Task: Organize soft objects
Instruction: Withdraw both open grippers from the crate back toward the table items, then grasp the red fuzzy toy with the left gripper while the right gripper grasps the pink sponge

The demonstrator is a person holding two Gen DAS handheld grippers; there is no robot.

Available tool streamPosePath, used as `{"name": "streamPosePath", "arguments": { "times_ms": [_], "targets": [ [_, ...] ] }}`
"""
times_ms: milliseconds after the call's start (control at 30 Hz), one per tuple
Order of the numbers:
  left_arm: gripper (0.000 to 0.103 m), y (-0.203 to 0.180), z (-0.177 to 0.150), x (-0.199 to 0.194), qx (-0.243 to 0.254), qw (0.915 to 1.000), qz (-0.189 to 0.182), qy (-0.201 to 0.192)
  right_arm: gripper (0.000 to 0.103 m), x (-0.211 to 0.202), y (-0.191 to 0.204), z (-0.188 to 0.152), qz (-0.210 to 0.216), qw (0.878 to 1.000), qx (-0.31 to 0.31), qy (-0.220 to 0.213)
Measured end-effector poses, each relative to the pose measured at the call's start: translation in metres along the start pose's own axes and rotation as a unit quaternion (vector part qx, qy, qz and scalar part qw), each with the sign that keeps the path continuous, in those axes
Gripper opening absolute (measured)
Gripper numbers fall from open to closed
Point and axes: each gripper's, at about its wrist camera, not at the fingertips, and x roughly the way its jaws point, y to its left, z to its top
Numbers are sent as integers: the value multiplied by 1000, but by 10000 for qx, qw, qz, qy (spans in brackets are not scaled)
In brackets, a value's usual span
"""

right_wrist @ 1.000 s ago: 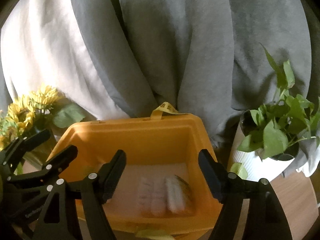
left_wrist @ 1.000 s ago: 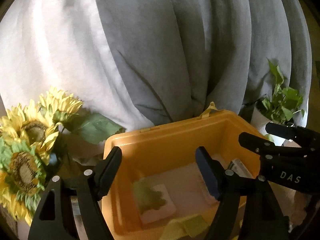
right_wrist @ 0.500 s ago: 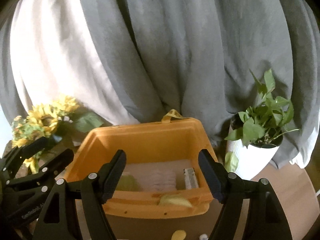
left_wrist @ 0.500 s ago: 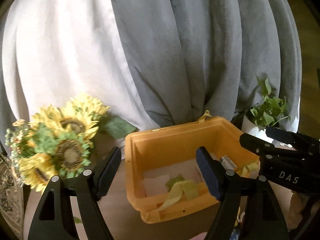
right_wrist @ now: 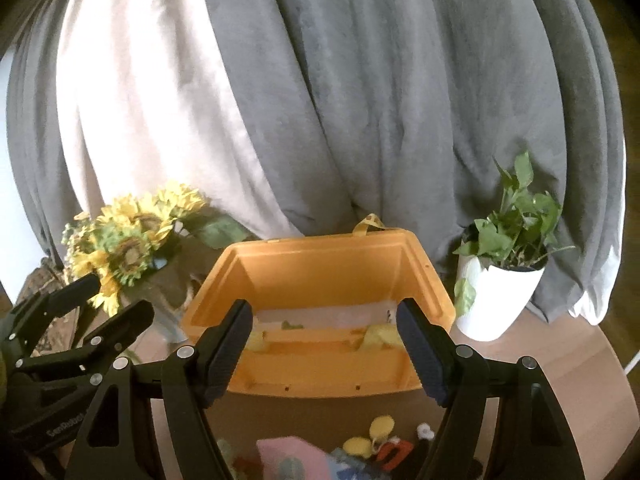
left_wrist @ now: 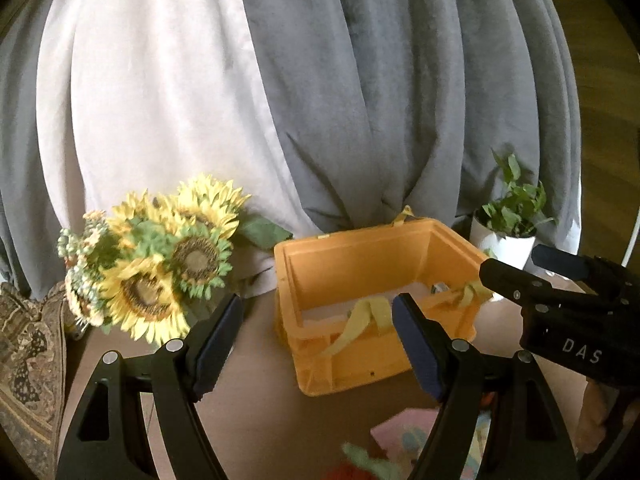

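While both tongs [left_wrist: 318, 338] [right_wrist: 324, 342] gape empty, the soft toys [right_wrist: 372, 448] lie below them, before the orange bin [right_wrist: 320, 280].

I'm looking at an orange bin [right_wrist: 320, 372] with yellow straps [left_wrist: 362, 322], yellow sunflowers [left_wrist: 160, 268] with brown centres, a green plant [right_wrist: 516, 224] sitting in a white pot [right_wrist: 496, 300], grey and white curtains [right_wrist: 360, 92] hanging behind, pink cloth [right_wrist: 292, 460] showing below.
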Motion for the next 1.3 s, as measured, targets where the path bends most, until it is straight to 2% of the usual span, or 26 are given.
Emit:
{"name": "streamPosePath", "arguments": {
  "times_ms": [400, 633, 1100, 1300],
  "targets": [
    [77, 7, -44, -30, 115, 9993, -169, 307, 76, -32, 19, -37, -26, 9998, 52, 167],
    [77, 3, -71, -34, 191, 9977, -286, 579, 75, -36, 26, -69, 2, 9986, 35, 525],
    [77, -4, -116, -15, 331, 9907, -498, 1223, 75, -17, 26, -116, 55, 9907, -2, 1360],
    [77, -7, -135, -2, 543, 9873, -654, 1346, 75, -3, 23, -133, 29, 9864, 54, 1642]
  ]
}}
